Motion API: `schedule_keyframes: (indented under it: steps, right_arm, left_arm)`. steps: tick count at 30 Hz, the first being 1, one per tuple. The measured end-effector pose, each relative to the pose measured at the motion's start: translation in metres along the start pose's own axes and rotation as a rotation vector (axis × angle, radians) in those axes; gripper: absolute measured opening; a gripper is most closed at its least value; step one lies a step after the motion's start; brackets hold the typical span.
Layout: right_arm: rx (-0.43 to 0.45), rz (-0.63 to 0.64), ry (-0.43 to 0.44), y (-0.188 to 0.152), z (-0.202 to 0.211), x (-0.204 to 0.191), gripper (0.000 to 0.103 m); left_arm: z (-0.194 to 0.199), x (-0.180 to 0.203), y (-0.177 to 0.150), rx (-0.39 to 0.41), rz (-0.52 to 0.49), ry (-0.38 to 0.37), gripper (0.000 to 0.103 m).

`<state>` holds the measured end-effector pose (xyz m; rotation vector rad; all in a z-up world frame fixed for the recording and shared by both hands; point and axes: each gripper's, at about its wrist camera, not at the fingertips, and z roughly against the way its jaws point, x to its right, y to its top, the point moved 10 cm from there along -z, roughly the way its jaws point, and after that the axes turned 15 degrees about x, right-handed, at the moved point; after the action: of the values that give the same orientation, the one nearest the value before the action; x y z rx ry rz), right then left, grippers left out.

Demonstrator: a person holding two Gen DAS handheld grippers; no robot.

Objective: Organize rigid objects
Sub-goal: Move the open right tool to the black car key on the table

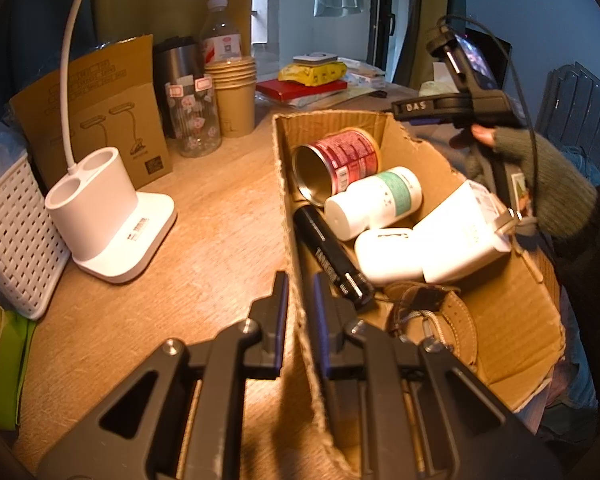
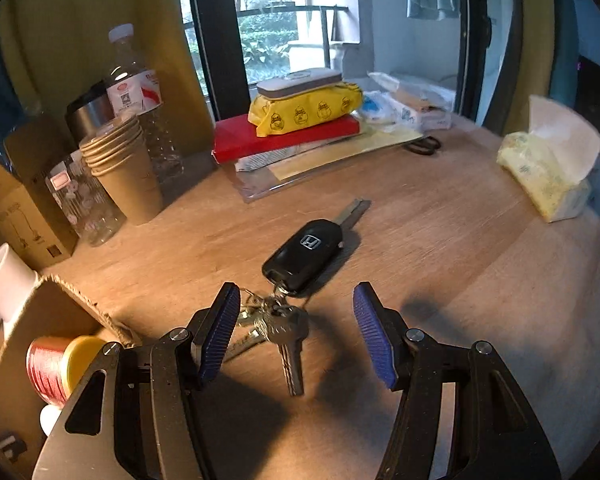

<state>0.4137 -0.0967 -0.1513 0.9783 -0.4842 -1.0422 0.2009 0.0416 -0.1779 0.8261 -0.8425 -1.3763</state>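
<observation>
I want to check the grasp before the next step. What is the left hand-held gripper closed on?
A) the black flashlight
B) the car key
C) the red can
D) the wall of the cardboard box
D: in the left wrist view the left hand-held gripper has its two fingers on either side of the cardboard box wall, pinching its edge, while the flashlight and red can lie inside untouched.
</observation>
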Motion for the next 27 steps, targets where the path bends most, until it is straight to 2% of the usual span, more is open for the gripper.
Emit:
schedule_keyframes:
  steps: [3, 7, 12, 21, 27]
  right_arm:
    - [-0.008, -0.024, -0.020, 0.001, -0.009, 0.008, 0.063]
    - [-0.039, -0.076, 0.021, 0.001, -0.024, 0.009, 0.063]
    - [-0.059, -0.105, 0.015, 0.003, -0.040, 0.014, 0.063]
    - [-0.093, -0.054, 0.018, 0.005, -0.060, 0.006, 0.063]
    - [-0.113, 0.041, -0.046, 0.006, -0.068, 0.003, 0.063]
  left_arm:
    - [-0.001, 0.000, 0.000, -0.004, 0.010, -0.007, 0.014]
    - [0.000, 0.001, -0.001, -0.003, 0.006, -0.007, 0.014]
    - [0.000, 0.001, -0.001, -0.003, 0.007, -0.008, 0.014]
    - [0.000, 0.001, -0.001, -0.004, 0.008, -0.009, 0.014]
    - [0.000, 0.001, -0.001, -0.005, 0.008, -0.009, 0.014]
